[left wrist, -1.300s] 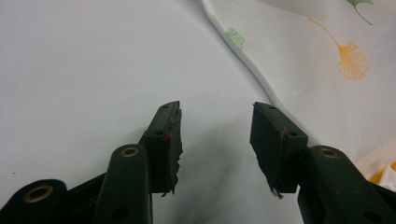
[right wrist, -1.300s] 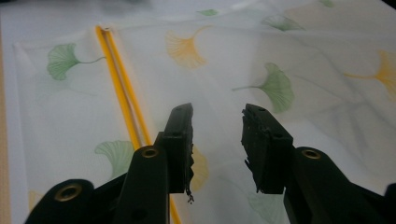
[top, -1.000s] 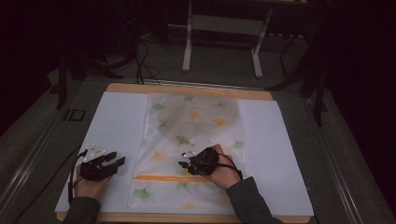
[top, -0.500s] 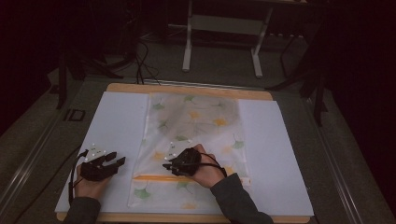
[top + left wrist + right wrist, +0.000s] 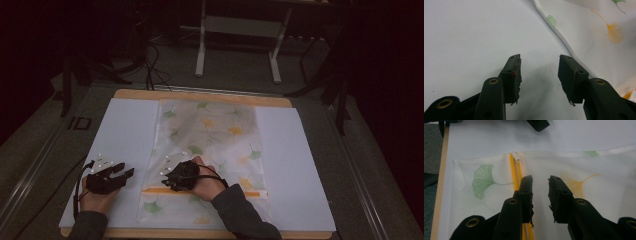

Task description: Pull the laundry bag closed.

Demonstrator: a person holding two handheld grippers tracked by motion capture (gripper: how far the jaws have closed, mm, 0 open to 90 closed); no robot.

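While the right tool (image 5: 540,182) hovers half-spread over the pouch's (image 5: 220,125) yellow zipper (image 5: 514,170) near the bench's front-left corner, pinching its white slider (image 5: 516,157) likely comes next.

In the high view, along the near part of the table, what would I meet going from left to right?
Trailing black cable → left gripper, its jaws open over the pale blue sheet → right gripper over the translucent ginkgo-leaf zip bag → the bag's yellow zip strip → bare blue sheet → wooden table edge.
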